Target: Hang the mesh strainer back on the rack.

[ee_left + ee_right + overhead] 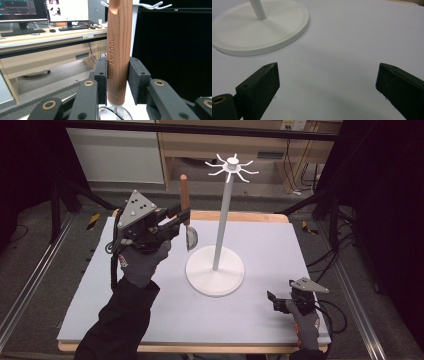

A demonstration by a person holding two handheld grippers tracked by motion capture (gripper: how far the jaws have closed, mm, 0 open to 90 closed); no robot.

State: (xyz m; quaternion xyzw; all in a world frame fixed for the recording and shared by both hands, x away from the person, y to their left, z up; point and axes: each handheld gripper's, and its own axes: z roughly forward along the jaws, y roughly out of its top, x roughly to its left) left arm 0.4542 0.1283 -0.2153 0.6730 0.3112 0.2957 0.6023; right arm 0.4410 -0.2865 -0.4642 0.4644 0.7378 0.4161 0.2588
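A kitchen strainer with a wooden handle (184, 195) and a small metal mesh bowl (191, 237) is held upright, handle up, left of the white hook stand (227, 195). My left gripper (181, 216) is shut on the handle (118, 50), stamped "KITCHEN TOOL", with the mesh bowl (115, 113) just below the pads. The stand's hooks (152, 5) show behind the handle top. The stand's round base (215, 271) sits mid-table. My right gripper (274, 301) rests low near the table's front right, open, its jaws wide apart over bare mat, the stand base (259, 27) ahead.
A pale mat (260, 250) covers the wooden table. Beyond the table are a desk with monitors (67, 10) and keyboards, cables on the floor at the right (330, 255), and dark frame legs at both sides.
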